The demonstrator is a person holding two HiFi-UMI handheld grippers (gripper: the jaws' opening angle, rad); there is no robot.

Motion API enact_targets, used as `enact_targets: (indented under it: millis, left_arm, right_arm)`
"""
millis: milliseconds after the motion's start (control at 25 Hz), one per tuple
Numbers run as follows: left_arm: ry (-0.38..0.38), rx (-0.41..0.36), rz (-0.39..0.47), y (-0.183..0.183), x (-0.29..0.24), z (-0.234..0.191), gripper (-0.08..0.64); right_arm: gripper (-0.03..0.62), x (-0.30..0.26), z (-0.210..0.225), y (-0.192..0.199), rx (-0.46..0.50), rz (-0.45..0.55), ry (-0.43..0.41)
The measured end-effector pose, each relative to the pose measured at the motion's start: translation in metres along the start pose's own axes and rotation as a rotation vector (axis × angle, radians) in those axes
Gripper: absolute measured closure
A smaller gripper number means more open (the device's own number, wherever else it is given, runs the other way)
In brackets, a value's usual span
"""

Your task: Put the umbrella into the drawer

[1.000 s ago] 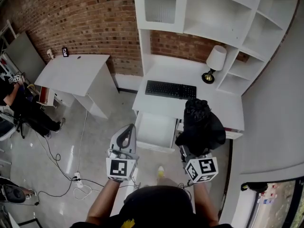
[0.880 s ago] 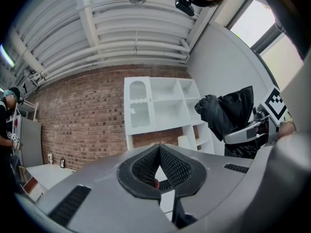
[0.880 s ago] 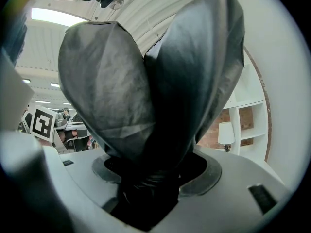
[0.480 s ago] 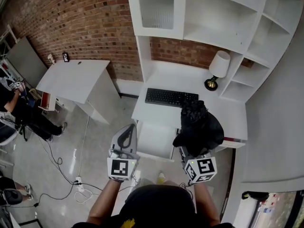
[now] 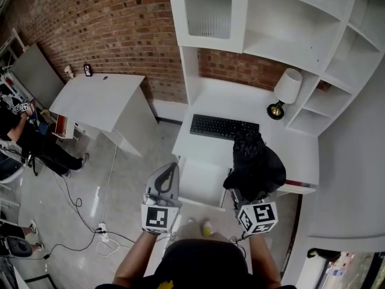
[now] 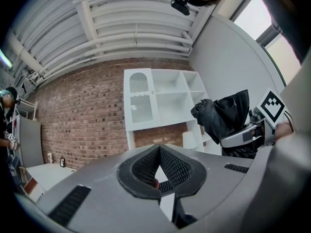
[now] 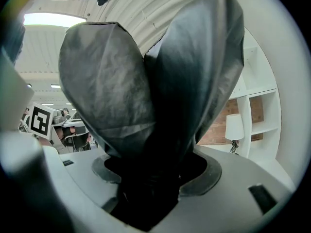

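Room: red brick wall [image 5: 108,23] beyond both pairs of jaws; pale glossy floor [image 5: 72,185] below and to the left of the left jaws, crossed by loose cables [image 5: 81,212]

Surface: white desk [image 5: 210,101], smooth and matt, ahead of the jaws, under a white shelf unit [image 5: 289,35] with open compartments and one door of ribbed glass [image 5: 207,11]

Drawer [image 5: 201,182]: white, shallow, rectangular, pulled open; lies ahead of and between the two pairs of jaws

Umbrella [image 5: 255,164]: black folded fabric, creased and bunched, faint sheen; stands up out of the right jaws, over the desk's front edge just right of the drawer and outside it

Right gripper [image 7: 150,188]: grey, jaws clamped on the umbrella's lower end; the fabric fills most of its view

Left gripper [image 6: 159,152]: grey, black ribbed pads, jaws closed tip to tip with nothing held

Also: black keyboard [image 5: 224,127] on the desk beyond the umbrella; lamp [image 5: 287,89] with white shade, farther right; second white table [image 5: 99,95] far left of the left jaws; seated person [image 5: 24,137] at the left edge
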State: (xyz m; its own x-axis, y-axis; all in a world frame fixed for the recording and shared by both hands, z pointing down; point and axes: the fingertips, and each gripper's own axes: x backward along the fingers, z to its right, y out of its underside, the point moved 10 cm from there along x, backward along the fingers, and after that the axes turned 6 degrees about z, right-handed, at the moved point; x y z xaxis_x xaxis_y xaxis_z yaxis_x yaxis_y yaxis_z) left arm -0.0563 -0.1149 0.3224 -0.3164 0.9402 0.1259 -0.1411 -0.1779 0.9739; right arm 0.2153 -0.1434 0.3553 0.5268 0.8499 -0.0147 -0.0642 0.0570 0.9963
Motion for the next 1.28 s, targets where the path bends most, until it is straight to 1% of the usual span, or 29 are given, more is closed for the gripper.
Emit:
enact_targets:
  millis: [80,200,320,400,560,760,840,920,1160,1280]
  left_arm:
    - [-0.005,0.012,-0.005,0.002,-0.002,-0.009,0.545]
    - [0.012,0.006,-0.007,0.012,-0.011,-0.024,0.545]
    - [0.025,0.027,0.006,0.025,-0.019,-0.033,0.545]
    - [0.041,0.038,0.015,0.032,-0.024,-0.038,0.545]
    - [0.079,0.032,0.020,0.050,-0.040,-0.056,0.545]
    - [0.105,0.068,0.007,0.066,-0.057,-0.067,0.545]
    - [0.114,0.077,-0.008,0.077,-0.062,-0.070,0.545]
    - [0.107,0.080,-0.031,0.088,-0.067,-0.076,0.545]
    - [0.087,0.107,-0.119,0.121,-0.068,-0.080,0.545]
    - [0.085,0.102,-0.150,0.139,-0.075,-0.075,0.545]
  right_arm:
    - [0.323,-0.006,-0.003,0.001,-0.002,-0.007,0.006]
    - [0.322,-0.017,-0.007,0.001,0.004,-0.010,0.022]
    - [0.323,-0.025,-0.011,0.008,0.006,-0.020,0.042]
    - [0.323,-0.031,-0.014,0.012,0.010,-0.026,0.048]
    - [0.324,-0.053,-0.019,0.015,0.049,-0.040,0.054]
    - [0.323,-0.077,-0.016,0.033,0.039,-0.080,0.067]
    - [0.324,-0.086,-0.015,0.046,0.033,-0.112,0.072]
    - [0.324,-0.097,-0.015,0.059,0.031,-0.142,0.062]
    - [0.324,-0.113,-0.025,0.091,0.018,-0.238,0.006]
    - [0.324,-0.125,-0.021,0.106,0.029,-0.269,-0.028]
